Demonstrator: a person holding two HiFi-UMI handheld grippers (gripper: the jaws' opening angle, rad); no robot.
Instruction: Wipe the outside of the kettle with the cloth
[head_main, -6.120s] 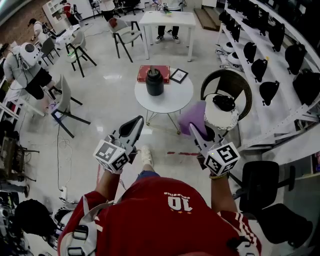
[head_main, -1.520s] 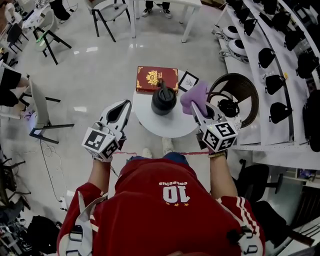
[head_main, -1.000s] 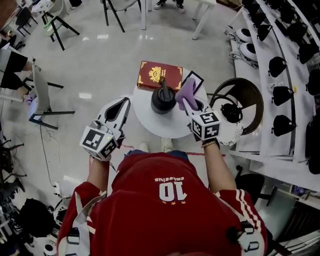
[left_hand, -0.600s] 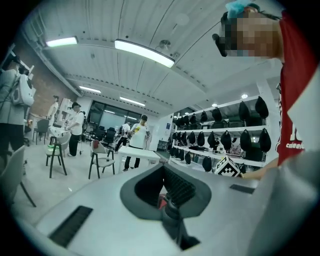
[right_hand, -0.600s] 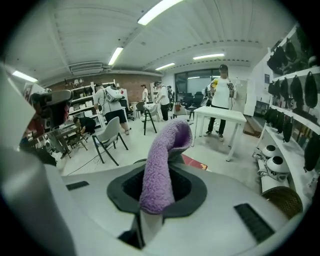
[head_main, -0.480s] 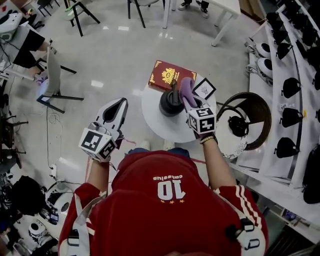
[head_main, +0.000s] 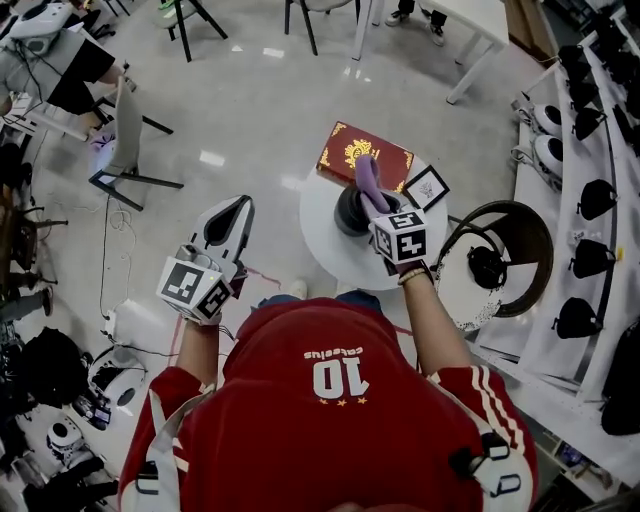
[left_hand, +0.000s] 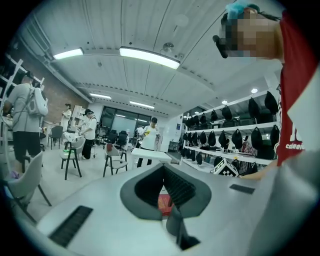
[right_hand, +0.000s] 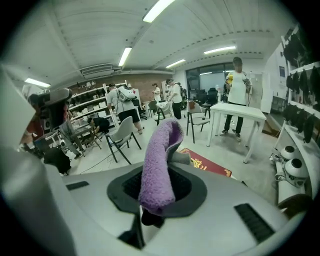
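Observation:
The black kettle (head_main: 352, 212) stands on a small round white table (head_main: 325, 245). My right gripper (head_main: 369, 199) is shut on the purple cloth (head_main: 366, 180). It holds the cloth over the kettle's top and right side. In the right gripper view the cloth (right_hand: 160, 150) stands up folded between the jaws of that gripper (right_hand: 165, 167), and it hides most of the kettle. My left gripper (head_main: 240, 203) hangs left of the table, off the kettle. It is shut with nothing in it, and its tips (left_hand: 162, 166) meet.
A red book (head_main: 365, 157) and a small framed picture (head_main: 424, 187) lie at the table's far edge. To the right is a round wicker chair (head_main: 524, 225) with headphones (head_main: 488, 267). Helmets line the shelves (head_main: 590, 190) on the right. Chairs and people are across the floor.
I have come up to the round table. My right gripper has carried the cloth left, from beside the kettle to over it. The left gripper has stayed shut at the table's left.

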